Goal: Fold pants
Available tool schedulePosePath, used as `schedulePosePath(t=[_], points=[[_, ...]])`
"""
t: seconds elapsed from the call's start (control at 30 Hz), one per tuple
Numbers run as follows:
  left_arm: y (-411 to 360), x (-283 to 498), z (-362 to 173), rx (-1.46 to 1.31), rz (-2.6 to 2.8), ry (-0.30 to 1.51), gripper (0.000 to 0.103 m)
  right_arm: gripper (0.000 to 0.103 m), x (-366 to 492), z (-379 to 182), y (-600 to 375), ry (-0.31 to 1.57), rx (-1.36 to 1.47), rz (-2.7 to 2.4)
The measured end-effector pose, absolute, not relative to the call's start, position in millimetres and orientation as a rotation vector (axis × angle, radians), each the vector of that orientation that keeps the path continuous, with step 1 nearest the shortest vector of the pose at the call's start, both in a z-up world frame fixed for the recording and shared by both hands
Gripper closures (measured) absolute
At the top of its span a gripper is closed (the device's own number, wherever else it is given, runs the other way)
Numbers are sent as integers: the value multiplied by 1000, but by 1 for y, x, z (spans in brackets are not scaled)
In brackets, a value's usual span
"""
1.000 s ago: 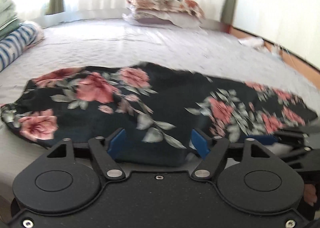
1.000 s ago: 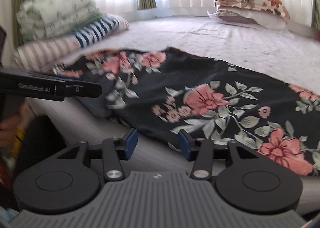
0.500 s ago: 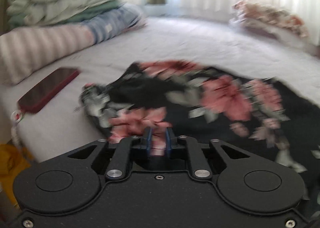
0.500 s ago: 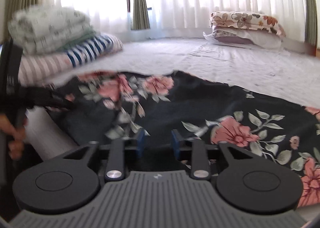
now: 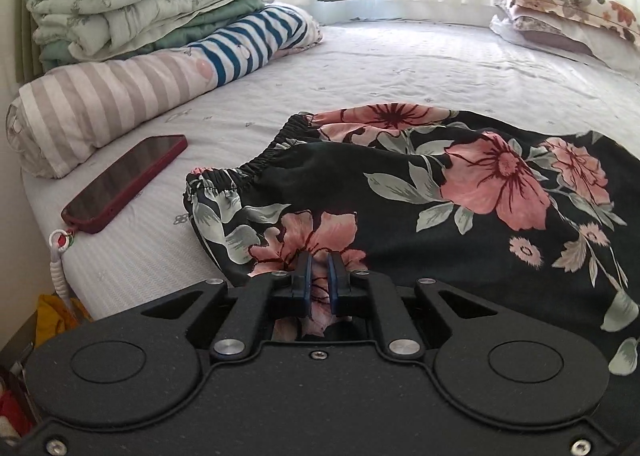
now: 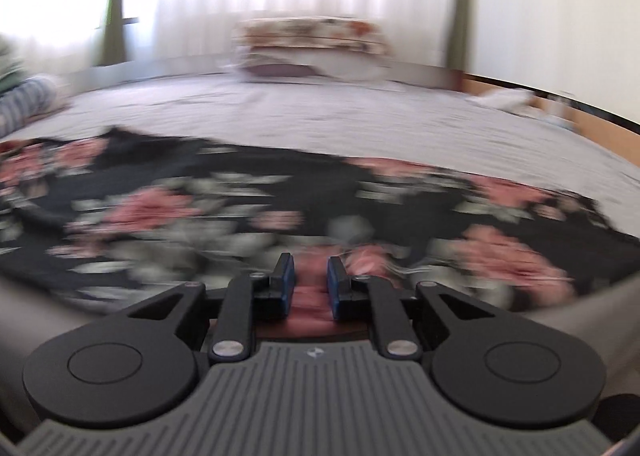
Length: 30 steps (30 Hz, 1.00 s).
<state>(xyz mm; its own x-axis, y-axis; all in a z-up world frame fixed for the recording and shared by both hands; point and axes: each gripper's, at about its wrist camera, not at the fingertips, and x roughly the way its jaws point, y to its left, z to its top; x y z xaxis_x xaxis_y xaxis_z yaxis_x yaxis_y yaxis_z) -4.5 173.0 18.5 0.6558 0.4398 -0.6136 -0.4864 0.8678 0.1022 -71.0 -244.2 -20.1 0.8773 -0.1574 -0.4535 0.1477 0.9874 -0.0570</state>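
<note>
Black pants with pink flowers (image 5: 460,191) lie spread across the grey bed, elastic waistband at the left end. My left gripper (image 5: 319,268) is shut on the near edge of the pants close to the waistband. In the blurred right wrist view the pants (image 6: 280,199) stretch across the bed, and my right gripper (image 6: 311,276) is closed on their near edge further along the leg, with pink cloth between the blue pads.
A red-cased phone (image 5: 124,183) lies on the bed left of the waistband. Folded blankets and a striped roll (image 5: 132,35) are stacked at the far left. Pillows (image 5: 568,19) sit at the head. The bed's front edge is just below both grippers.
Both grippers went from open to shut on the pants' near edge. The left one moved left to the waistband end; the right one is swinging right along the leg.
</note>
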Motion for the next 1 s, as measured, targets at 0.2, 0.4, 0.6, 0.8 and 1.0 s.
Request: schedulePosePath(t=[0.2,0.4,0.6,0.8,1.0], points=[[178,-1,22,-119,546,690,92,70,-69,-21,-335,463,106,-394],[173,4,21,-89,570,698,92,74,-61,-27,-391,450,113,-525],[172,8,20,-71,583,701,92,74,-53,-30,-424,439,143,-607],[171,9,20,-64,585,702,92,74,-43,-31,-440,437,207,-673],[175,7,20,-89,578,695,92,73,-30,-32,-440,456,164,-741]])
